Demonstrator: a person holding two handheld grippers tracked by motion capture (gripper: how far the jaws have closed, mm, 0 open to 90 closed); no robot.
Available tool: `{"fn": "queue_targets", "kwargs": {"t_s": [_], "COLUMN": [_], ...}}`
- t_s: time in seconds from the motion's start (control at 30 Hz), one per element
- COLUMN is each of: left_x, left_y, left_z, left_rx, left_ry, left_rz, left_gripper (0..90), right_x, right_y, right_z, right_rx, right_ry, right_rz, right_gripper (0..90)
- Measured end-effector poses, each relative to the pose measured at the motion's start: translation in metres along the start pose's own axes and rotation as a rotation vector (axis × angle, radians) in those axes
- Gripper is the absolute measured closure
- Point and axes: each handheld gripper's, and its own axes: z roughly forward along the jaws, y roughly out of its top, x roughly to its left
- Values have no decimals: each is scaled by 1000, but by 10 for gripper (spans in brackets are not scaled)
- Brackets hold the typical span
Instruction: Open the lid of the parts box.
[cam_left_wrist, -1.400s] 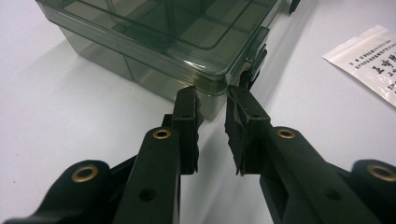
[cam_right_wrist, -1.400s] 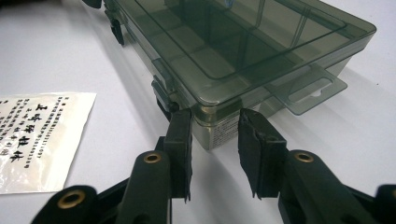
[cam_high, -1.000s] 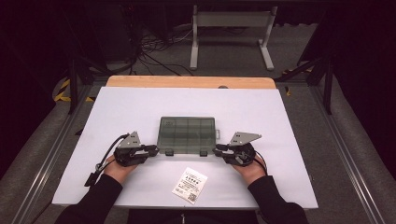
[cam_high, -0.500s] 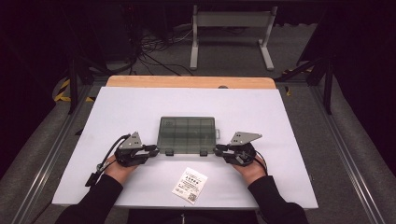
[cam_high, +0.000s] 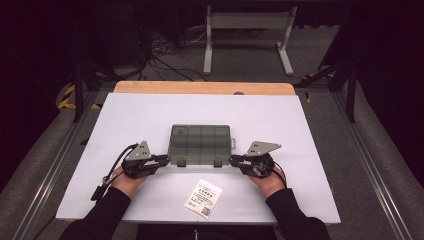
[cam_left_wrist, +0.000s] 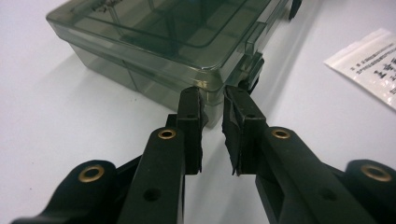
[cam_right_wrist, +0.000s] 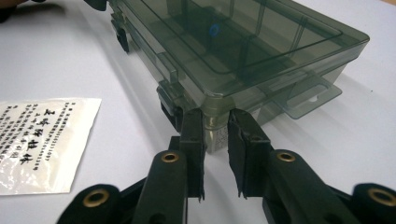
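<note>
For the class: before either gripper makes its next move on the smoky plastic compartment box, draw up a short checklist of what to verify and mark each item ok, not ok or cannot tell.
1. Lid of the smoky transparent plastic compartment box down flat: ok.
2. Two dark front latches fastened: cannot tell.
3. Left gripper at the box's near left corner, jaws slightly apart: ok.
4. Right gripper at the near right corner, jaws slightly apart: ok.
5. Either gripper actually clamping the corner: cannot tell.
6. White printed plastic packet lying apart from box and grippers: ok.
</note>
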Motion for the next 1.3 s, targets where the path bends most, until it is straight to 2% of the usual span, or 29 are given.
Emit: {"fn": "queue_targets", "kwargs": {"t_s": [0.3,0.57,0.7,0.87,1.2,1.3], "left_x": [1,3,5,8,8,8], "left_y": [2,3,3,4,5,5], "left_z": [-5,-8,-5,-7,-8,-8], "left_rx": [-58,-135,-144,-173,-193,-194], "left_ry": [-8,-15,-5,2,-1,-1], "left_rz": [-15,-35,-72,-95,-104,-103], "left_gripper": [782,777,769,755,741,733], "right_x": [2,1,0,-2,-2,-2], "right_y": [5,11,14,17,18,18], "right_z": [-4,-5,-6,-4,-6,-6], "right_rx": [-32,-73,-79,-84,-91,-88], "right_ry": [-9,-7,-11,-9,-15,-16], "right_rz": [-11,-6,-14,-10,-9,0], "right_gripper": [786,791,791,790,782,750]}}
